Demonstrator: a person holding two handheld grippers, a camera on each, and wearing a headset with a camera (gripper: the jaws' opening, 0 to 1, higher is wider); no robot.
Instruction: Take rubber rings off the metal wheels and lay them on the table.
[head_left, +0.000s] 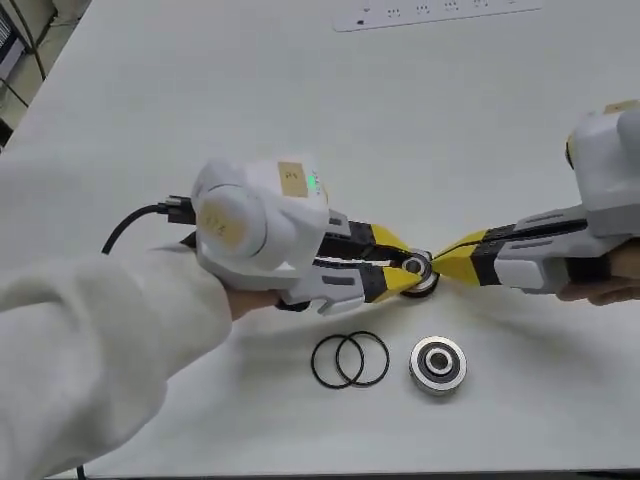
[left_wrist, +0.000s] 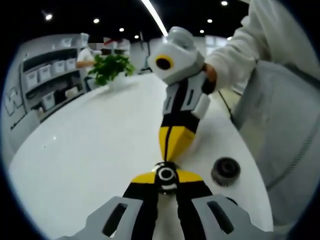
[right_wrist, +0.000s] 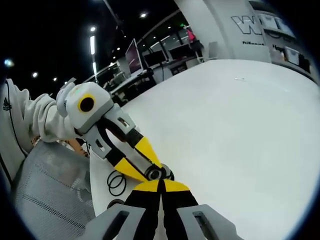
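A small metal wheel (head_left: 415, 266) hangs just above the white table (head_left: 300, 120), and my left gripper (head_left: 408, 272) is shut on it from the left. My right gripper (head_left: 441, 264) comes in from the right, its yellow tips shut on the black rubber ring at the wheel's rim. In the left gripper view the wheel (left_wrist: 166, 174) sits between my own tips (left_wrist: 166, 180), with the right gripper (left_wrist: 169, 159) pointing down at it. The right gripper view has my shut tips (right_wrist: 161, 183) touching the wheel (right_wrist: 154, 173). Two loose rubber rings (head_left: 349, 360) lie overlapping on the table.
A second metal wheel (head_left: 438, 363) with its dark rim lies flat next to the loose rings, near the table's front edge. A white power strip (head_left: 440, 12) runs along the far side. A black cable (head_left: 130, 225) trails from the left gripper.
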